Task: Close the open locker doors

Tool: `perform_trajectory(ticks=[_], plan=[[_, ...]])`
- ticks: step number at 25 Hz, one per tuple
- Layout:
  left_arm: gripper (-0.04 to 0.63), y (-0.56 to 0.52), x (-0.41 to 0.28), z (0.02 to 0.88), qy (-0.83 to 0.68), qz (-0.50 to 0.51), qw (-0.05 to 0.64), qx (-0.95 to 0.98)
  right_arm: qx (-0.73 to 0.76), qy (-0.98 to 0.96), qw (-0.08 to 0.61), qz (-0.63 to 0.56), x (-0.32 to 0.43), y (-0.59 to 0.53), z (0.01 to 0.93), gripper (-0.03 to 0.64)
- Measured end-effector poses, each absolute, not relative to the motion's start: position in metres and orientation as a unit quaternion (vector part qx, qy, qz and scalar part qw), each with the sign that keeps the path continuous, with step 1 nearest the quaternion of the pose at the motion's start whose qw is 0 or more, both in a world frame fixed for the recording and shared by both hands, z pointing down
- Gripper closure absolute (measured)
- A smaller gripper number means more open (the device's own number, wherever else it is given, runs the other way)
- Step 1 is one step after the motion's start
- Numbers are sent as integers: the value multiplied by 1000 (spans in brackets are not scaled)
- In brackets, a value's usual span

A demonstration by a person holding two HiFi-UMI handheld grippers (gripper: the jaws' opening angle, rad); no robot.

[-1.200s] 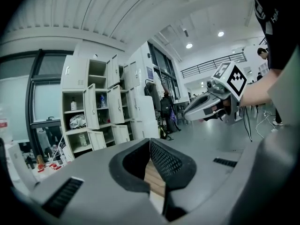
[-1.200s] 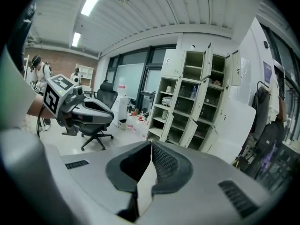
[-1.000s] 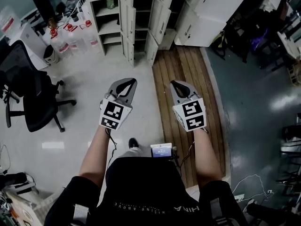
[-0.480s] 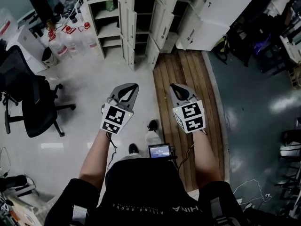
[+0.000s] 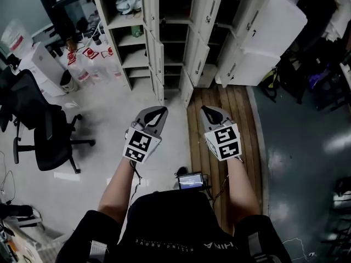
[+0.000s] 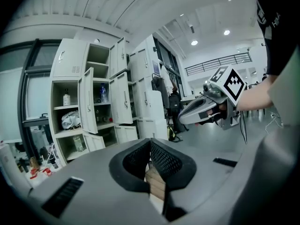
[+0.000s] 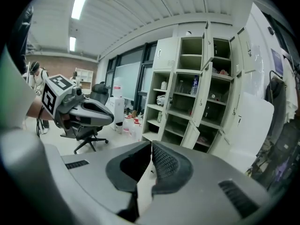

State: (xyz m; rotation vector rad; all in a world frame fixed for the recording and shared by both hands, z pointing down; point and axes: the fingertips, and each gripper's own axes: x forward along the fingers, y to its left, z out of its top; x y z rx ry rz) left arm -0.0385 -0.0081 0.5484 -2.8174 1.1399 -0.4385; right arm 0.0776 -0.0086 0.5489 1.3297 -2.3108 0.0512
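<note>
Lockers [image 5: 122, 22]: far centre, several doors [image 5: 198, 56] standing open. Left gripper [image 5: 158, 112]: near, jaws closed together, empty. Right gripper [image 5: 208, 110]: just right of it, over wooden floor strip [image 5: 241, 125], jaws closed together, empty.

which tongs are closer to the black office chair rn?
Left. The left tongs are to the right of the chair, well apart from it. The right tongs are farther right again, over the wood strip.
</note>
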Motion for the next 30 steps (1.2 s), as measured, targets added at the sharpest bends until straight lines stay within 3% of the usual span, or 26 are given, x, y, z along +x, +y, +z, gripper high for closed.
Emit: perform_trajectory(ticks=[11,30], plan=[[575,-79,24,549,382,-169,34,-908,456,-860,227,24,129,-89,554,584],[575,-231,18,563,332,-150,29,-931,505,-824,254,35,123,-222,557,584]])
